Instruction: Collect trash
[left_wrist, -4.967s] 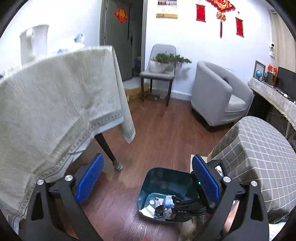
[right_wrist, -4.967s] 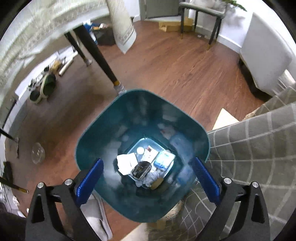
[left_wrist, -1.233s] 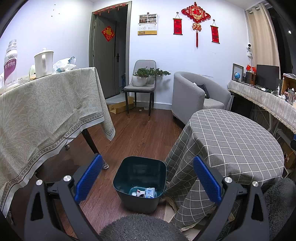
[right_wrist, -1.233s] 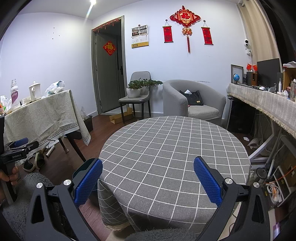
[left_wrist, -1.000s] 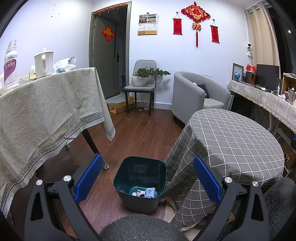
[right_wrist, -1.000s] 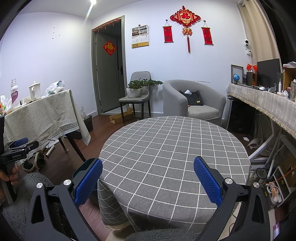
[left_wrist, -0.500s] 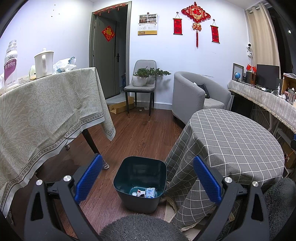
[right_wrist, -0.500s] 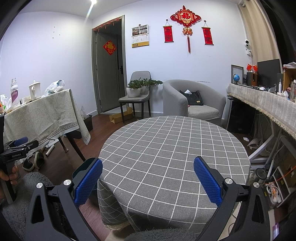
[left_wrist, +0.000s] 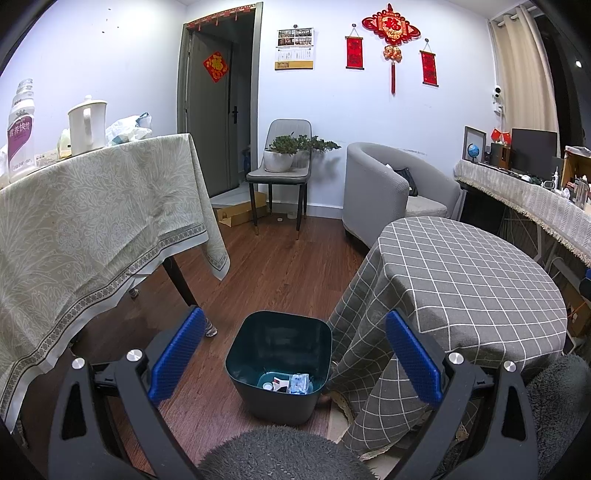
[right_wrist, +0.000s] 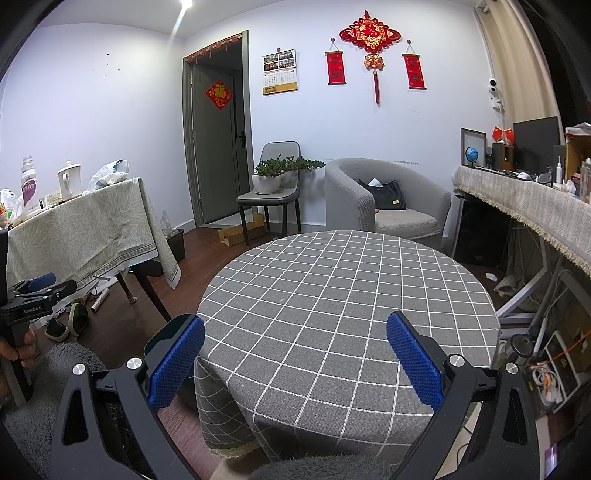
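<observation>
The room has a dark wood-plank floor (left_wrist: 288, 266) and pale walls. The round table (right_wrist: 347, 295), covered by a grey cloth with a white grid, fills the centre of the right wrist view; its top is bare. A second table (left_wrist: 92, 206) with a pale green patterned cloth stands at the left. A grey armchair (right_wrist: 388, 199) sits against the far wall, with a black bag on its seat. Beside it, a grey chair (left_wrist: 284, 162) carries a potted plant.

The dark teal trash bin (left_wrist: 280, 363) stands on the floor just beside the round table's hanging cloth. Small pieces of trash (left_wrist: 291, 382), white and light blue, lie at its bottom.

The left gripper (left_wrist: 291, 354) is released, its blue pads wide apart and empty, with the bin seen between them. The right gripper (right_wrist: 293, 360) is likewise spread wide and empty, over the near edge of the round table.

Red hangings (right_wrist: 371, 33) with Chinese characters decorate the wall. A bottle (left_wrist: 20, 129) on the left table bears a purple label with Chinese text, not legible. In the right wrist view the left gripper's body shows small white lettering, too small to read with certainty.
</observation>
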